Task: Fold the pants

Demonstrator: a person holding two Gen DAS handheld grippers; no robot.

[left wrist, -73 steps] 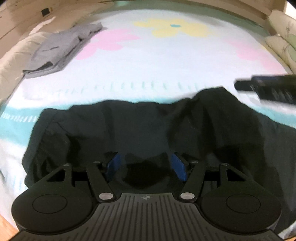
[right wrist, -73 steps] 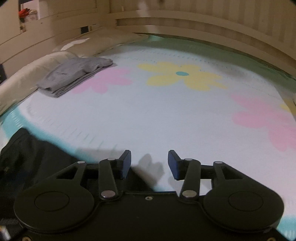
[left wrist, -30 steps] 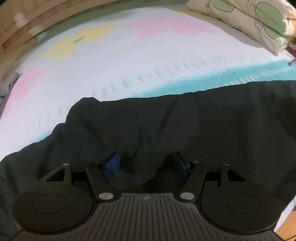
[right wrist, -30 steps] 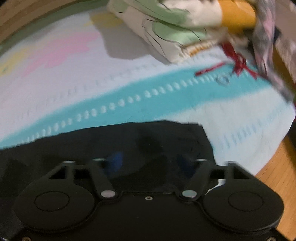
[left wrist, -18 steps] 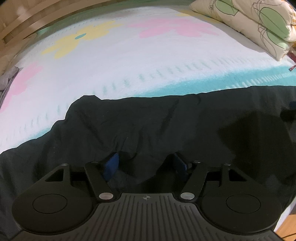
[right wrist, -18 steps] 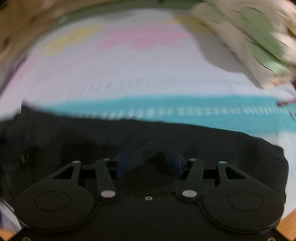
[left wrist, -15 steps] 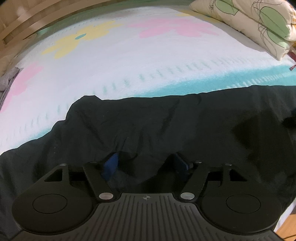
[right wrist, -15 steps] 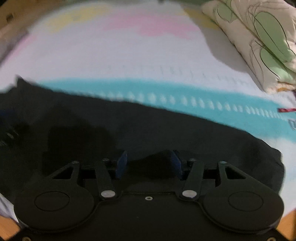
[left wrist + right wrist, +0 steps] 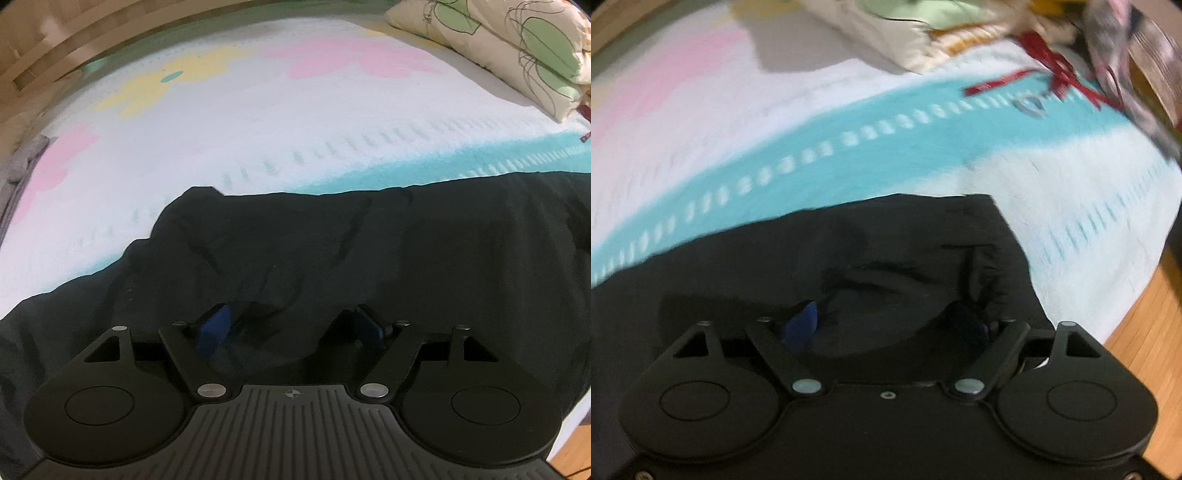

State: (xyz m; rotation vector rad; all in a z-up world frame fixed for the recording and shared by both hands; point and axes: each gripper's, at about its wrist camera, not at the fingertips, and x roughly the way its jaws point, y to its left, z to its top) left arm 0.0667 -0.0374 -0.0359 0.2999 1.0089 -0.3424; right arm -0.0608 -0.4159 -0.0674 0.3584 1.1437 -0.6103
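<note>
Black pants (image 9: pixel 332 251) lie stretched along the near edge of the bed. In the left wrist view my left gripper (image 9: pixel 291 328) is open, its blue pads on either side of a raised fold of the cloth. In the right wrist view the pants (image 9: pixel 849 251) end at a squared corner on the right. My right gripper (image 9: pixel 890 325) is open low over that end, with wrinkled cloth between its fingers.
The bed (image 9: pixel 295 122) has a white cover with pink and yellow flowers and a teal stripe. Leaf-print pillows (image 9: pixel 517 44) lie at the far right. Grey clothing (image 9: pixel 22 162) lies at the far left. A red ribbon (image 9: pixel 1052 77) and the wooden floor (image 9: pixel 1145 332) show at the right.
My right gripper has swung right to the end corner of the pants. My left gripper has stayed over the same fold, open.
</note>
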